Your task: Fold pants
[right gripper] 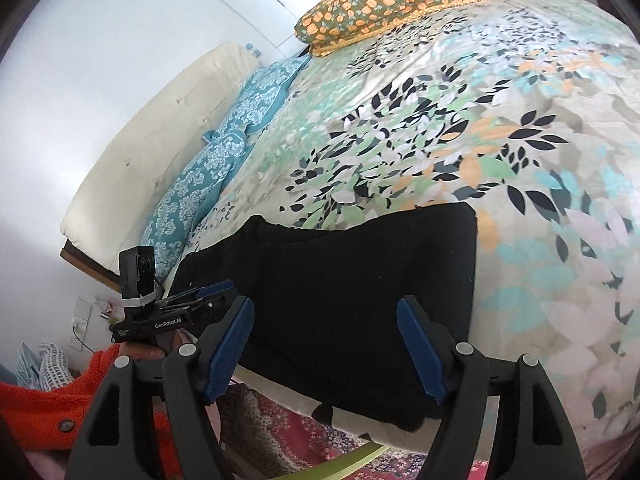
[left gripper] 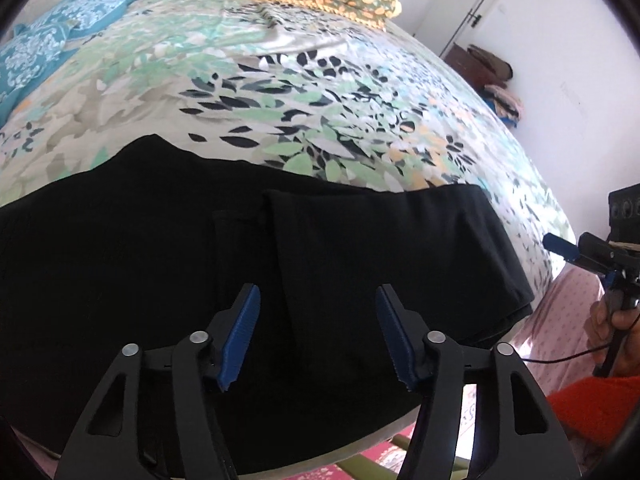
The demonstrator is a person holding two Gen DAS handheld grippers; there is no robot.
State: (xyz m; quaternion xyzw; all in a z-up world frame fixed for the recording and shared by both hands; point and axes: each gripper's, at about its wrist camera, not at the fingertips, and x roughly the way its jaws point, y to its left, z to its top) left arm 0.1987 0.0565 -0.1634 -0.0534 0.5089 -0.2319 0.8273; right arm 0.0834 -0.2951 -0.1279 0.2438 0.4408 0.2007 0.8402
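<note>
Black pants lie folded into a wide band along the near edge of the bed. My left gripper hovers over their middle, open, with nothing pressed between its blue pads. In the right wrist view the pants form a dark rectangle. My right gripper stands open above their near edge and grips nothing. The left gripper shows there at the pants' left end. The right gripper appears past the pants' right end in the left wrist view.
A leaf-print cover spreads over the bed. An orange-flowered pillow and teal pillows lie by a cream headboard. Piled clothes and a door are off right. A person's orange sleeve and a patterned rug are near.
</note>
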